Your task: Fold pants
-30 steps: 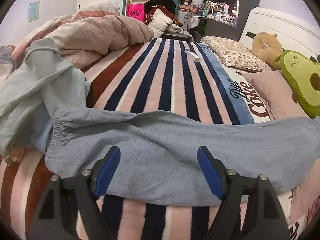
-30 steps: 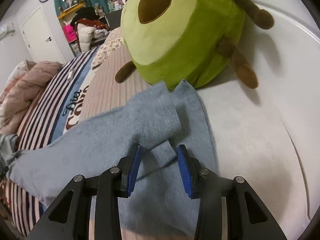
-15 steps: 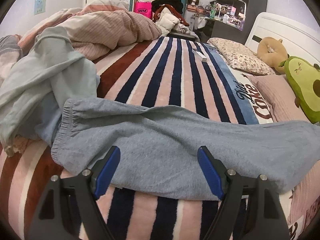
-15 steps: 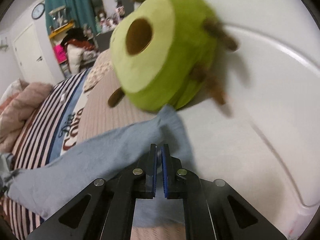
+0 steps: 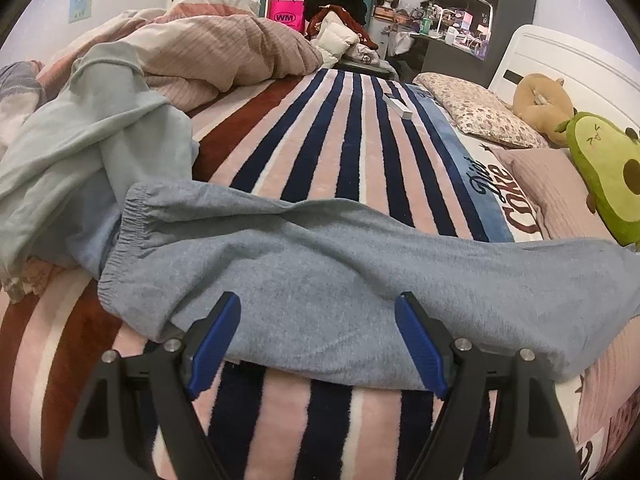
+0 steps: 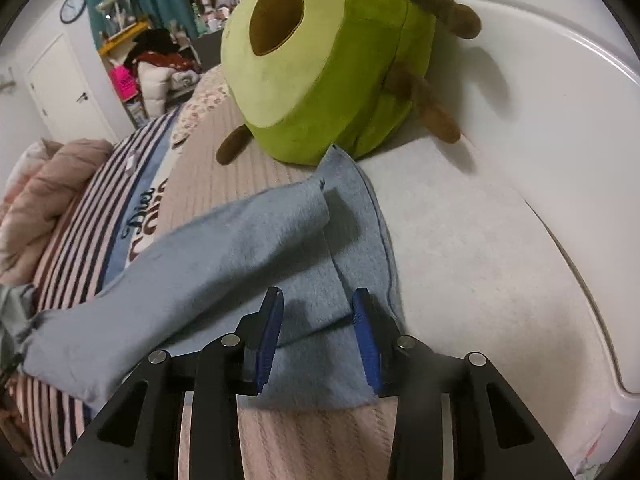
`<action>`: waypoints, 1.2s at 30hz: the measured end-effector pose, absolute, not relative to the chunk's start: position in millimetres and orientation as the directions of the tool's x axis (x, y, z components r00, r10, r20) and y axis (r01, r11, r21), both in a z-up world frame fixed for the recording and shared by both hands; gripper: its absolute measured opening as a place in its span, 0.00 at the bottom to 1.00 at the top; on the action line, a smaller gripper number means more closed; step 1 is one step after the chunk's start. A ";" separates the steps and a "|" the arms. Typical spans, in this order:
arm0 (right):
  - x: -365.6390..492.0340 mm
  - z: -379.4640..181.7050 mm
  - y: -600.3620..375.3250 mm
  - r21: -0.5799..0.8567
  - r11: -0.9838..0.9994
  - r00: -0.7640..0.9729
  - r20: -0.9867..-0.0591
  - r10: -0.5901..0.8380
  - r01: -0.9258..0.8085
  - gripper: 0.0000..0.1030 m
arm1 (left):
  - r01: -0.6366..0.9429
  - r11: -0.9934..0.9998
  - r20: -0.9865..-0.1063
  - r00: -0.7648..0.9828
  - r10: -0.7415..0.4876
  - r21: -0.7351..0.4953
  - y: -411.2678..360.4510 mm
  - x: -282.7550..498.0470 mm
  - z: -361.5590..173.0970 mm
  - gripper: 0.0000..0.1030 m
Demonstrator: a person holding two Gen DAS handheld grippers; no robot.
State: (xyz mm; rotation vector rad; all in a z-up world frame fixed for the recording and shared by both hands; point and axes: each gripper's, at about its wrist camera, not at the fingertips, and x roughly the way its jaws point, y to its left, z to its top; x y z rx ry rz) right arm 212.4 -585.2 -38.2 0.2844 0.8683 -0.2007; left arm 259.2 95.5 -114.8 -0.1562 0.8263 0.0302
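Observation:
Grey-blue pants (image 5: pixel 320 272) lie stretched across the striped bed, elastic waistband (image 5: pixel 124 236) at the left, legs running right. My left gripper (image 5: pixel 318 340) is open and empty, its blue fingers over the near edge of the pants' upper part. In the right wrist view the leg ends (image 6: pixel 320 248) lie on a pink pillow, one leg overlapping the other, cuffs touching the avocado plush. My right gripper (image 6: pixel 318 332) is open, its fingers straddling a fold of the leg cloth without pinching it.
A green avocado plush (image 6: pixel 332 64) sits just beyond the cuffs against the white headboard (image 6: pixel 540 80). A pale blue garment (image 5: pixel 80 140) and a pink duvet (image 5: pixel 224 52) are heaped at the left. Pillows (image 5: pixel 480 112) and a small white box (image 5: pixel 398 106) lie farther back.
My right gripper was shut on the leg cloth half a second ago and has opened, letting the cloth drop back onto the pillow. My left gripper has drawn back slightly, still open.

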 end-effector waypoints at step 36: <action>193.6 -21.5 -564.6 0.028 0.899 0.661 -0.688 -0.300 0.437 0.04 | 0.066 0.951 -0.682 0.682 -0.264 -0.302 89.5 243.7 -112.4 0.74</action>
